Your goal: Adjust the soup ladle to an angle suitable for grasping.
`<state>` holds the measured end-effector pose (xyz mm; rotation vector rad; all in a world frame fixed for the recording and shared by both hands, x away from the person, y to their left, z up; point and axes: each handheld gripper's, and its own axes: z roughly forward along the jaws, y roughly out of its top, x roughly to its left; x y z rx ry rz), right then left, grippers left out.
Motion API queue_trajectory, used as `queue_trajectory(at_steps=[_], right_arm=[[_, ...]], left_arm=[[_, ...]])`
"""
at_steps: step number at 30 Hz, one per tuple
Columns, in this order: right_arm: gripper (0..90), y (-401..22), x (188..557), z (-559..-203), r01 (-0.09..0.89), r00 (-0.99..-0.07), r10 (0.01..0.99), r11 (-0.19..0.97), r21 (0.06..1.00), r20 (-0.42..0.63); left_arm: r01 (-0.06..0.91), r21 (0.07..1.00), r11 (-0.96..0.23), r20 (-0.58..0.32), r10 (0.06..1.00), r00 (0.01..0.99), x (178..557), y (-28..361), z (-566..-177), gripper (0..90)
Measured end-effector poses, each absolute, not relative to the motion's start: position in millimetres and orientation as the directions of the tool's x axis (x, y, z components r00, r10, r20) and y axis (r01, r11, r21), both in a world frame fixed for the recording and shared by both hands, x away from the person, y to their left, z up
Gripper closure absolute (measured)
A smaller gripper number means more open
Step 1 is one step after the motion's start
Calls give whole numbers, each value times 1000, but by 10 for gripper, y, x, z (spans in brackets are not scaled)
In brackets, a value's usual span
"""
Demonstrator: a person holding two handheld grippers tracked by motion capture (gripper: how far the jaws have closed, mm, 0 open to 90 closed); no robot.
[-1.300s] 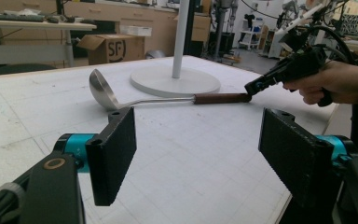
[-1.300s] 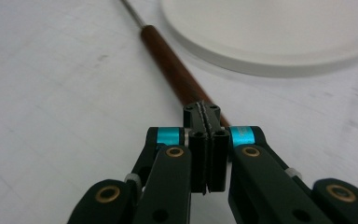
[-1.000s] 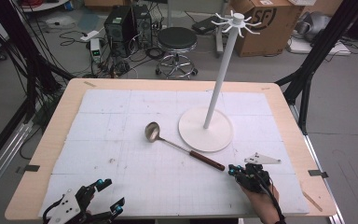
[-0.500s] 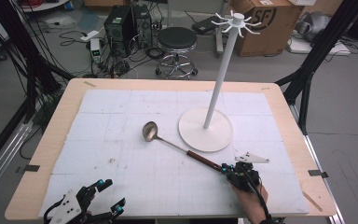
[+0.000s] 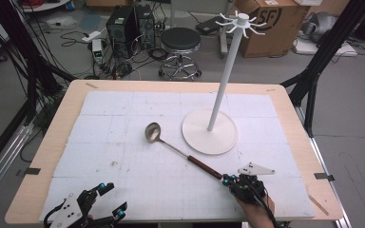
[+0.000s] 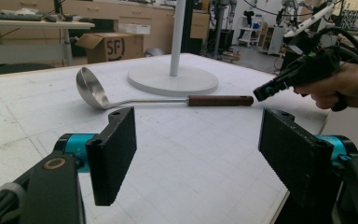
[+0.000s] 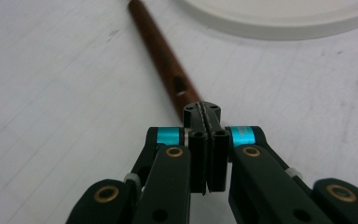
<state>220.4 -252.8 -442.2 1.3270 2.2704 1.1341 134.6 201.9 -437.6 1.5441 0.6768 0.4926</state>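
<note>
A ladle (image 5: 179,149) lies flat on the white mat (image 5: 123,123) covering your table (image 5: 52,142), its steel bowl toward the middle and its brown wooden handle (image 5: 204,167) running toward your near right. Just beyond it stands a white rack (image 5: 221,95): a round base, a tall thin pole and a ring of hooks at the top; the ladle's shaft passes close beside the base. Your right gripper (image 5: 229,180) sits at the very end of the handle, your hand (image 5: 254,209) behind it. In the right gripper view its jaws are pressed together with nothing between them, and the tip (image 7: 201,112) meets or nearly meets the handle's end; whether it touches cannot be told. Your left gripper (image 5: 107,198) rests at the near left edge of the table, well apart from the ladle, its jaws spread wide and empty, pointing across the mat toward the ladle and rack.
</note>
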Motion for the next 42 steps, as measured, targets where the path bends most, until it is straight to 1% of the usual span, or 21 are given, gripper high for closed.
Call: queue_trajectory(at_steps=[3, 6, 11, 14, 20, 25, 26, 29, 34, 42], right_arm=[[896, -2470, 2220, -4431, 610, -559, 817, 292, 736, 139], [894, -2459, 2271, -4437, 617, -551, 823, 291, 731, 137], [894, -2471, 2450, -4420, 632, -532, 832, 267, 728, 157], [894, -2438, 2610, -4408, 635, -530, 835, 274, 723, 149], [894, -2296, 2720, -4426, 635, -541, 829, 290, 717, 144], [894, -2310, 2669, -4382, 613, -513, 851, 271, 743, 113], [894, -2374, 2641, -4383, 621, -486, 867, 251, 743, 113], [894, -2432, 2598, -4400, 636, -460, 883, 249, 730, 100], [894, -2418, 2610, -4434, 645, -453, 887, 252, 722, 95], [894, -2371, 2659, -4428, 651, -411, 908, 226, 725, 86]], left_arm=[[124, 992, -18, -79, 674, 734, 1344, 1989, -4372, 284], [124, 992, -28, -74, 670, 739, 1347, 1968, -4377, 284], [129, 991, -32, -74, 671, 737, 1352, 1973, -4389, 284], [128, 991, -29, -75, 675, 734, 1353, 1991, -4390, 284], [129, 991, -29, -75, 679, 730, 1346, 2013, -4392, 284], [130, 991, -26, -78, 685, 724, 1335, 2043, -4399, 284], [131, 991, -25, -78, 686, 724, 1332, 2046, -4398, 284], [130, 991, -23, -79, 686, 724, 1321, 2045, -4393, 284], [128, 991, -26, -76, 682, 728, 1321, 2013, -4386, 284], [129, 991, -29, -75, 681, 729, 1331, 2018, -4394, 285]])
